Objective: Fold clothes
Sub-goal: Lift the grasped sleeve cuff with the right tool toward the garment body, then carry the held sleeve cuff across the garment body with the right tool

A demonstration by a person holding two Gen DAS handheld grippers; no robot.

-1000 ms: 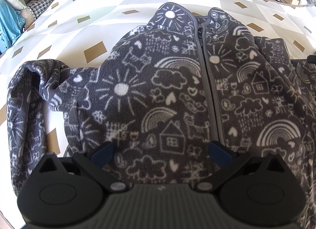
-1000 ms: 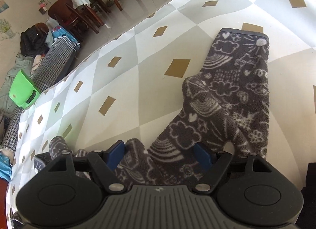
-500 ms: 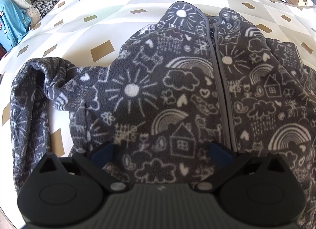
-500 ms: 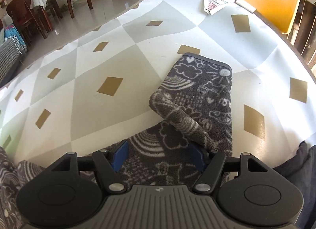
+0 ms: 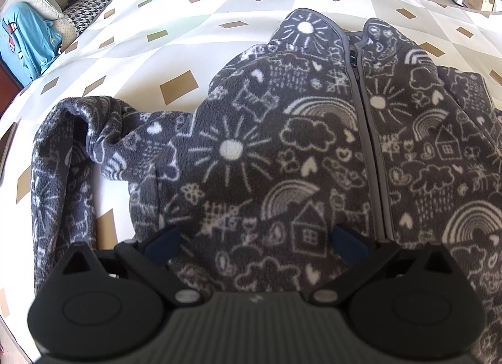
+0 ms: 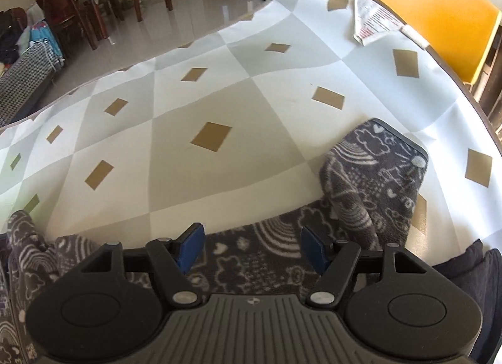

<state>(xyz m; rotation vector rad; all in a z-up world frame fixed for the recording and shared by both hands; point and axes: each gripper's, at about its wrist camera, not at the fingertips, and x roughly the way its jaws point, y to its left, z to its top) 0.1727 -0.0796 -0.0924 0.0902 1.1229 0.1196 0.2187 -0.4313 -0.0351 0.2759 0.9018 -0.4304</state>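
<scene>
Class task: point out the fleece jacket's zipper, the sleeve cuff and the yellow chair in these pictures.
zipper (image 5: 370,150): left wrist view, mid-length of the grey zip band.
sleeve cuff (image 6: 404,141): right wrist view, the trimmed end edge.
yellow chair (image 6: 433,15): right wrist view, middle of its yellow back.

Bright daylight; glare on floor (image 6: 200,18), washed-out cloth (image 5: 175,25). Strong fisheye bending and dark vignette at corners. Right view slightly motion-blurred.

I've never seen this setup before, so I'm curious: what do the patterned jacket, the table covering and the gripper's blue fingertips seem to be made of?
The jacket looks like soft fleece: its surface is fuzzy and matte, and the white doodles have blurred edges. The table covering seems to be vinyl or oilcloth, smooth with a slight sheen and gentle ripples. The left gripper has blue fingertips that look like matte rubber or soft plastic; which one is unclear.
</scene>
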